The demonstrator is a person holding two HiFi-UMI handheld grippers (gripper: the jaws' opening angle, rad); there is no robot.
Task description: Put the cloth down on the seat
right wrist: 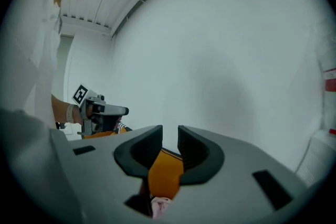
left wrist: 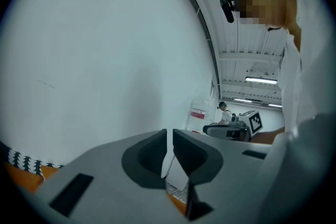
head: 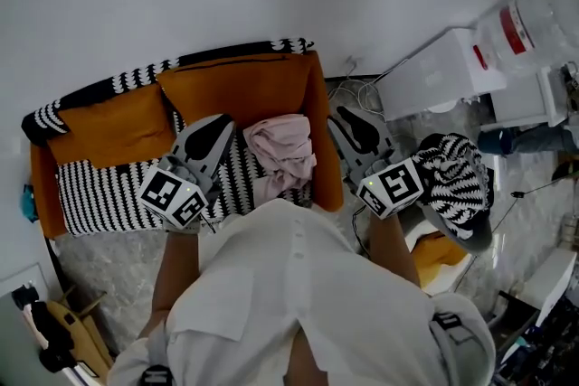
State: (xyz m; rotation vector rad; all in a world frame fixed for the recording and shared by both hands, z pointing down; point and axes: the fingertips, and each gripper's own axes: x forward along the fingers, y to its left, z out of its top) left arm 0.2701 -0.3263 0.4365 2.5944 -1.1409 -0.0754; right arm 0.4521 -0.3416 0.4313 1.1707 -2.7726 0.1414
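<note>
Two grippers, both empty. The left gripper point(head: 210, 136) hangs over the sofa point(head: 242, 88), above the middle of the seat and the black-and-white striped throw point(head: 99, 191) that covers it, nose toward the sofa back. In the left gripper view the claw is practically closed. Only a thin slit of white wall shows between the pads, and nothing is in it.

The right gripper point(head: 355, 126) is up at the sofa's end on the person's right, over the outer side of the orange armrest point(head: 326, 138), also nosed toward the wall behind the sofa. In the right gripper view the claw is roughly half open with nothing gripped. Through the gap you see orange sofa upholstery, with a scrap of pink lower down.

The cloth point(head: 282, 156) is pink and crumpled in a heap. It lies on the sofa seat at the end against that armrest, its lower part on the striped throw and its top edge up near the orange back cushion. From the head view it sits between the two grippers, and neither one touches it.

A striped band runs along the top of the sofa back. Off the sofa, past the right gripper, there's a round cushion point(head: 458, 182) in the same zebra pattern. White boxes point(head: 441, 73) stand further back along the wall from the sofa. The person's white shirt point(head: 308, 285) fills the bottom of the head view.
</note>
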